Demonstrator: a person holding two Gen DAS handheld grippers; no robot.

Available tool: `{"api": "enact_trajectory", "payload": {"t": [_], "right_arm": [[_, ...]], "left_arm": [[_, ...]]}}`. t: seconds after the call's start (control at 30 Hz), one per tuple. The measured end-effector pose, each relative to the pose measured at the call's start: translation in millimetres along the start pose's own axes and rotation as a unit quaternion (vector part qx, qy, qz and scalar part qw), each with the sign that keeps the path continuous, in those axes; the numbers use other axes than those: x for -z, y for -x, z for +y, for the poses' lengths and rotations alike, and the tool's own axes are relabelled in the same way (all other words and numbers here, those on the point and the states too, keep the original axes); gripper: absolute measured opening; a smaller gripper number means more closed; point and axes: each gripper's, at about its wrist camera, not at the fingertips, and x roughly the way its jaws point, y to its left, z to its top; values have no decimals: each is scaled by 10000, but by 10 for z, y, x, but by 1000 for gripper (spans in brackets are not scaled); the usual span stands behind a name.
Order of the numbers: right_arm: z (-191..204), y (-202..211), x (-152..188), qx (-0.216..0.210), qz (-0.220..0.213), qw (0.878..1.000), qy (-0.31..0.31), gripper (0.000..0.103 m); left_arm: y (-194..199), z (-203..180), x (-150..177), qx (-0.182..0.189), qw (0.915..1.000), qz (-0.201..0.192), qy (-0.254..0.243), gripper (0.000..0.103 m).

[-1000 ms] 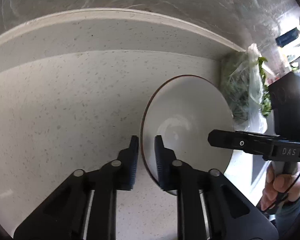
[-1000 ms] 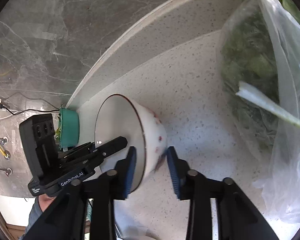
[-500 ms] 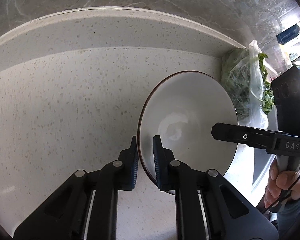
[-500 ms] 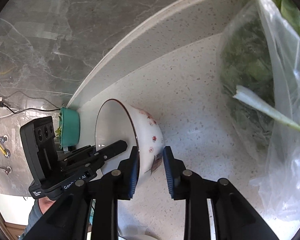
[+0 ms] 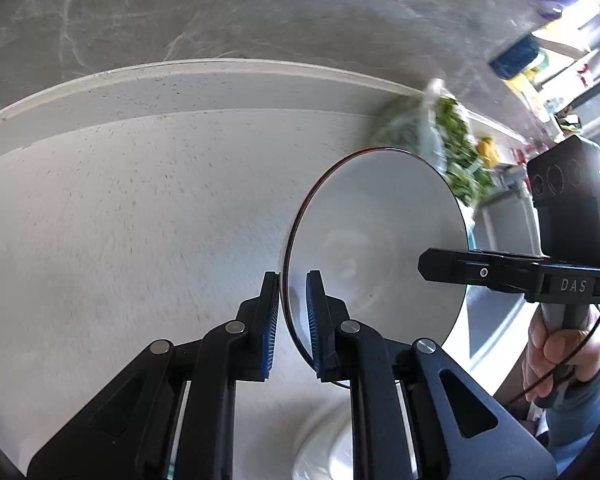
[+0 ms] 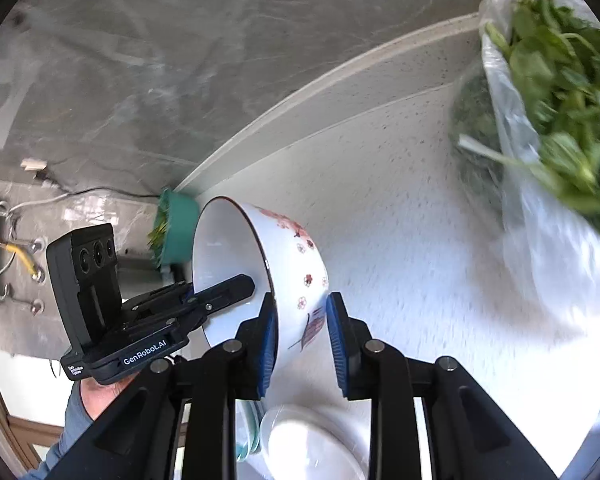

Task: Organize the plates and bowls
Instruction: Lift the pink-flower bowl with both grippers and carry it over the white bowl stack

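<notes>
A white bowl [image 5: 376, 240] with a dark rim and pink flower prints on its outer wall [image 6: 296, 256] is held tilted on its side above the speckled counter. My left gripper [image 5: 292, 300] is shut on its rim at one side. My right gripper [image 6: 302, 328] is shut on the opposite wall, one finger inside, one outside. Each gripper shows in the other's view, the right one in the left wrist view [image 5: 500, 272] and the left one in the right wrist view [image 6: 220, 292]. White dishes [image 6: 308, 444] lie below the bowl at the frame bottom, also seen in the left wrist view [image 5: 332, 440].
A clear bag of green leaves [image 6: 548, 128] stands on the counter to the right, also in the left wrist view [image 5: 448, 148]. A teal pot [image 6: 176, 228] sits by the grey marble wall [image 5: 260, 12]. A raised counter ledge [image 5: 180, 84] runs along the wall.
Both grippers have closed onto the bowl and lifted it up off the counter. The bowl is now higher, and the white dishes have come into view beneath it.
</notes>
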Motion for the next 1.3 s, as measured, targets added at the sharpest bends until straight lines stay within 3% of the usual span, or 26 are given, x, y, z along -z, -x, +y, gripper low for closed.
{"api": "enact_trajectory", "payload": {"t": [0.27,0.53,0.73,0.9,1.3], "right_arm": [[142,329,612,-69,117,9996,228,28],[5,348,1167,-43,394,9992,113,28],[-82,266,1378,22,561,9984,72,28],[-90,182,1446,131,648,9978,107,28],[73,47,1501,631,622,9944,576,26]], "left_arm": [[332,-391,642,122,9999,-49,-21,12],[295,-564,1410,210,9994,152,231,12],[175,-508,1801,264,9979,373,457,12],[80,-477,1979,241,9969,431,620,12],[-7,-455,1986,92,9971,368,665,12]]}}
